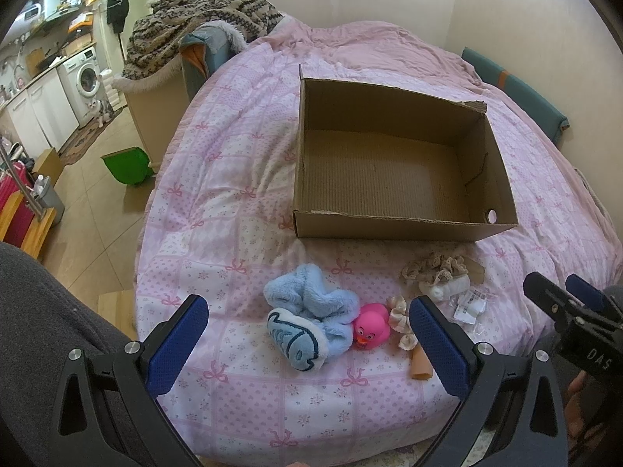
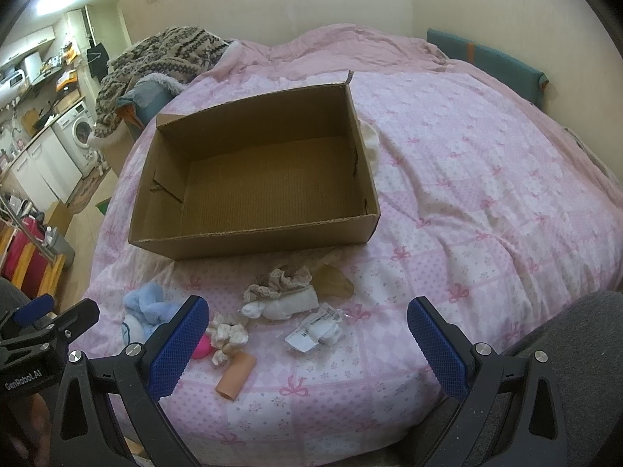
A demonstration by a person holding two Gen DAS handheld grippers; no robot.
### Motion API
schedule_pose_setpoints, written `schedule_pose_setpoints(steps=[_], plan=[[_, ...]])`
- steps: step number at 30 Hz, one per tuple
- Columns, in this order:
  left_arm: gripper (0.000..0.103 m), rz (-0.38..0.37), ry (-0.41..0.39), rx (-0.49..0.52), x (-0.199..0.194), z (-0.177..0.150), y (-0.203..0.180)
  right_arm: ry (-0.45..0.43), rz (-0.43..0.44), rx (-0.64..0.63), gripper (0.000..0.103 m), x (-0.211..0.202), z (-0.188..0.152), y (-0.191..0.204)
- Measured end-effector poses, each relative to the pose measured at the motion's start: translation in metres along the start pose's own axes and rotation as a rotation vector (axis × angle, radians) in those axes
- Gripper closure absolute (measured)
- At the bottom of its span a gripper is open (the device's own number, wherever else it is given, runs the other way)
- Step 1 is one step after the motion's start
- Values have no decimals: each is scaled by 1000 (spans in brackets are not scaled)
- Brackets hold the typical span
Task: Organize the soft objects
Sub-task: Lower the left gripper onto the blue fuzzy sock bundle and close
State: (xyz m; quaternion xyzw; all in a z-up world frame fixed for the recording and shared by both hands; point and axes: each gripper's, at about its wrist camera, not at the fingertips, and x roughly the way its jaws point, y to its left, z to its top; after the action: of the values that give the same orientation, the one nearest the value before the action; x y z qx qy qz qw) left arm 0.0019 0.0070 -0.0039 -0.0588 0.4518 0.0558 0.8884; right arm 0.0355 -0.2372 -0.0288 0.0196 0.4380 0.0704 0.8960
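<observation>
An open, empty cardboard box [image 1: 393, 163] [image 2: 253, 179] sits on the pink bed. In front of it lie a fluffy blue slipper [image 1: 307, 315] [image 2: 146, 307], a pink rubber duck [image 1: 372, 327] [image 2: 202, 348], a cream scrunchie [image 1: 401, 323] [image 2: 229, 336], a beige lace-trimmed white sock [image 1: 438, 276] [image 2: 278, 295], a plastic packet [image 1: 471, 305] [image 2: 315, 330] and a tan tube [image 1: 420, 367] [image 2: 235, 377]. My left gripper [image 1: 309, 334] is open just before the slipper and duck. My right gripper [image 2: 307, 338] is open near the packet; it also shows in the left wrist view [image 1: 560, 292].
The pink patterned duvet [image 2: 467, 194] covers the bed. A knitted blanket [image 1: 202, 23] is piled at the far left corner. A green bin [image 1: 126, 165] stands on the floor left of the bed, with a kitchen and washing machine [image 1: 87, 78] beyond.
</observation>
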Motion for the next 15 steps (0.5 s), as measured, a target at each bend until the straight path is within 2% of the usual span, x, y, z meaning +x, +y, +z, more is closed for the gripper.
schedule_pose_setpoints(steps=[2,7,12,15], plan=[[0,5,24,-5,-1,4,0,6,13,7,0,-1,6,-1],[0,-23,24,-7,-13,23,-1,44,89,30,0,-2,27,-2],[0,29,48,4,-7,38,2,79,137,9,0,2,46,1],[0,62,105,5,7,39,8,129,153,-16,0,13,49,3]])
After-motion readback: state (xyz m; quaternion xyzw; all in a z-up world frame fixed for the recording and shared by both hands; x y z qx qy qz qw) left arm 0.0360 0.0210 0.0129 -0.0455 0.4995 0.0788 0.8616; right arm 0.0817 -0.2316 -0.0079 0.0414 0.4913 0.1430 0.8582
